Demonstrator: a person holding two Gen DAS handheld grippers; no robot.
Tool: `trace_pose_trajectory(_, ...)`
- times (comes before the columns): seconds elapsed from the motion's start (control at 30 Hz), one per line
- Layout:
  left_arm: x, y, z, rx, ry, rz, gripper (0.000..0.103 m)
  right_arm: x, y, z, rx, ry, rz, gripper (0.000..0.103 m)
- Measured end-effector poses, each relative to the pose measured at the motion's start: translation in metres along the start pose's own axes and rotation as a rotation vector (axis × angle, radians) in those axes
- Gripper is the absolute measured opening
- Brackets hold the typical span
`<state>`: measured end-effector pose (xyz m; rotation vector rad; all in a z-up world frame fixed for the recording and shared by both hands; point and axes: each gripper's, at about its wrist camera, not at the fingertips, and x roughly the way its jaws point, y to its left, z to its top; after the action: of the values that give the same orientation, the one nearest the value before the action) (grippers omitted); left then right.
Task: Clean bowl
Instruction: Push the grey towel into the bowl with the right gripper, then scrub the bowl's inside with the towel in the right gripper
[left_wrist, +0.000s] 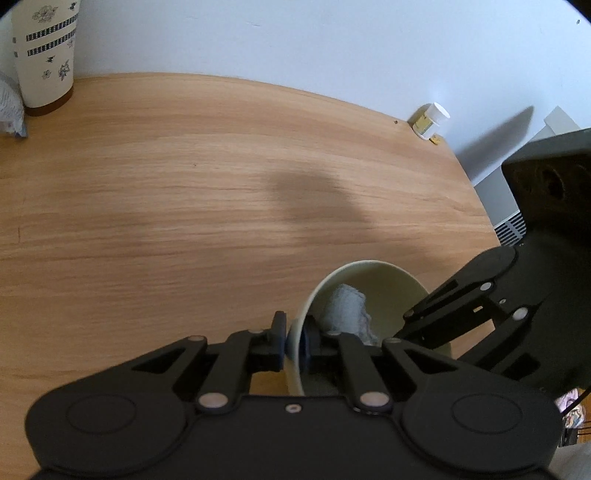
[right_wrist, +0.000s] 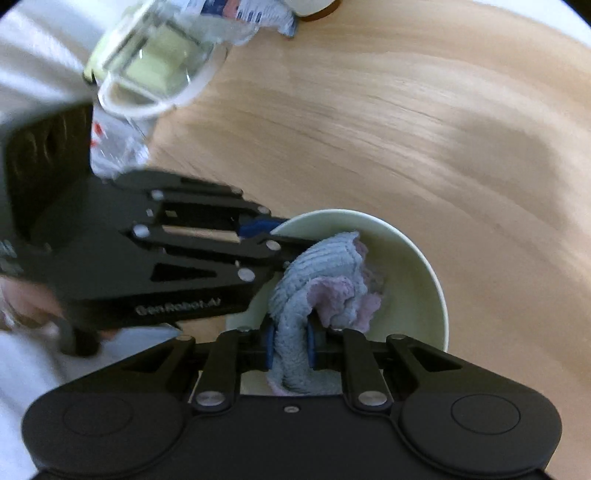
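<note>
Left gripper (left_wrist: 293, 345) and right gripper (right_wrist: 290, 347) both angle downward, jaws clamped shut.

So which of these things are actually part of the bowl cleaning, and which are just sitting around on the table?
Part of the job:
- bowl, its rim pinched by the left gripper
- cloth, held inside the bowl by the right gripper

Just lying about:
- tall flowered cup
- small white-capped jar by the wall
- clear plastic container
- crinkly plastic packet
</note>
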<state>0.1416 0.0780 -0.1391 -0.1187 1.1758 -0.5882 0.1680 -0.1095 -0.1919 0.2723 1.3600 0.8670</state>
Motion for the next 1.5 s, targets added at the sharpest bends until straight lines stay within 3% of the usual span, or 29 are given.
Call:
trace_pose_trajectory(0.37, 0.004, 0.004, -0.003, -0.010, 0.020, -0.004, 0.009, -0.016, -0.020, -0.022, 0.131, -0.077, 0.229, 0.018)
trace_pose_trajectory(0.47, 0.003, 0.004, -0.002, 0.026, 0.039, -0.012, 0.007, -0.027, -0.016, -0.023, 0.116, -0.094, 0.158, 0.018)
trace_pose_trajectory(0.53, 0.004, 0.004, -0.001, 0.056, 0.052, -0.013, 0.007, -0.037, 0.005, -0.017, 0.006, -0.098, 0.001, 0.018)
trace_pose_trajectory(0.63, 0.007, 0.000, 0.003, 0.112, 0.063, -0.010, 0.007, -0.032, 0.033, -0.009, -0.179, -0.036, -0.204, 0.018)
trace_pose_trajectory(0.8, 0.008, -0.007, 0.003, 0.154, 0.068, 0.021, 0.008, 0.006, 0.059, -0.003, -0.432, 0.134, -0.405, 0.018)
trace_pose_trajectory(0.83, 0.008, -0.009, 0.003, 0.167, 0.067, 0.028, 0.009, 0.020, 0.066, -0.002, -0.491, 0.195, -0.420, 0.018)
trace_pose_trajectory(0.9, 0.009, -0.013, 0.003, 0.194, 0.065, 0.042, 0.010, 0.027, 0.071, 0.000, -0.535, 0.236, -0.417, 0.018)
trace_pose_trajectory(1.0, 0.009, -0.014, 0.004, 0.196, 0.072, 0.051, 0.010, 0.026, 0.070, 0.004, -0.536, 0.262, -0.386, 0.018)
trace_pose_trajectory(1.17, 0.009, -0.024, 0.002, 0.260, 0.076, 0.059, 0.012, 0.020, 0.077, 0.012, -0.543, 0.389, -0.292, 0.018)
trace_pose_trajectory(1.3, 0.007, -0.027, 0.000, 0.290, 0.074, 0.059, 0.013, 0.020, 0.086, 0.020, -0.588, 0.485, -0.322, 0.018)
trace_pose_trajectory(1.5, 0.005, -0.029, 0.000, 0.319, 0.086, 0.063, 0.013, 0.016, 0.092, 0.032, -0.583, 0.558, -0.321, 0.018)
